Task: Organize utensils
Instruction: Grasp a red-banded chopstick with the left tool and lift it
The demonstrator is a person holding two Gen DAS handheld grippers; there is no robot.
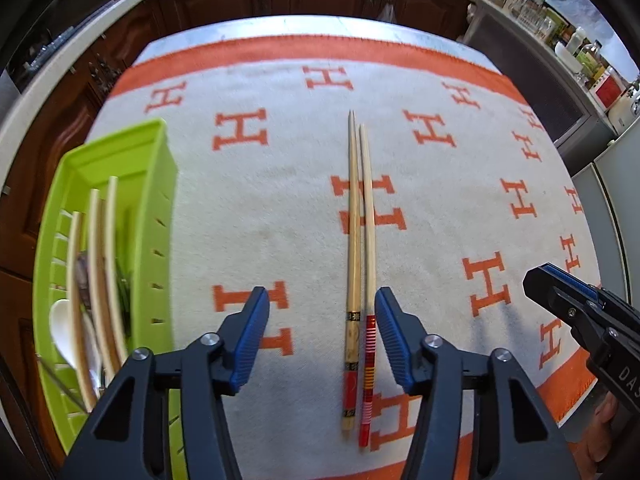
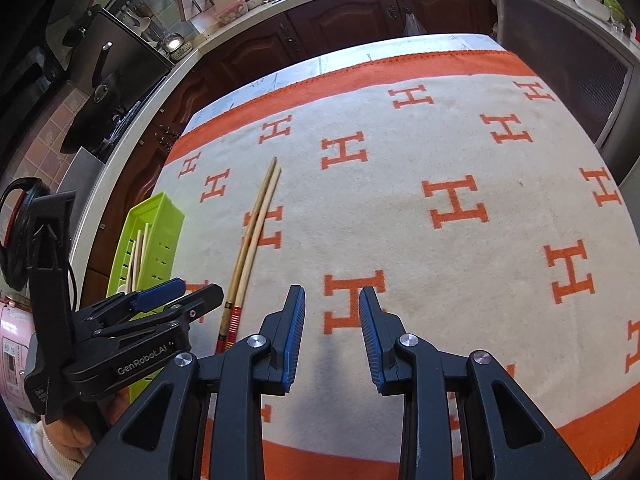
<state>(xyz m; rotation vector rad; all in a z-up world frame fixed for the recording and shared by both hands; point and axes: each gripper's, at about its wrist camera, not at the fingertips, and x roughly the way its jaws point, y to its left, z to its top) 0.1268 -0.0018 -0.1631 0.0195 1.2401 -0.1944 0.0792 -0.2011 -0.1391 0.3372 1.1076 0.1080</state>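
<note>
Between my left gripper's [image 1: 322, 336] spread pads, untouched: two chopsticks [image 1: 360, 280] side by side on the H-patterned cloth [image 1: 440, 184], green utensil tray [image 1: 160, 216] just left. I should pinch both painted handles together. Right gripper [image 2: 332, 340]: parted, empty.

Two fisheye views, one from each handheld gripper, both looking steeply down along blue-padded fingers onto a cream and orange blanket [image 1: 248, 208] spread over a table. The left wrist view sits close above a pair of chopsticks [image 1: 358, 264], with a green tray [image 1: 160, 184] at its left edge. The right wrist view looks from further right, over bare blanket. Both share the chopsticks, the tray and the dark wooden cabinets [image 2: 344, 20] behind; each also catches the other gripper at its edge.
</note>
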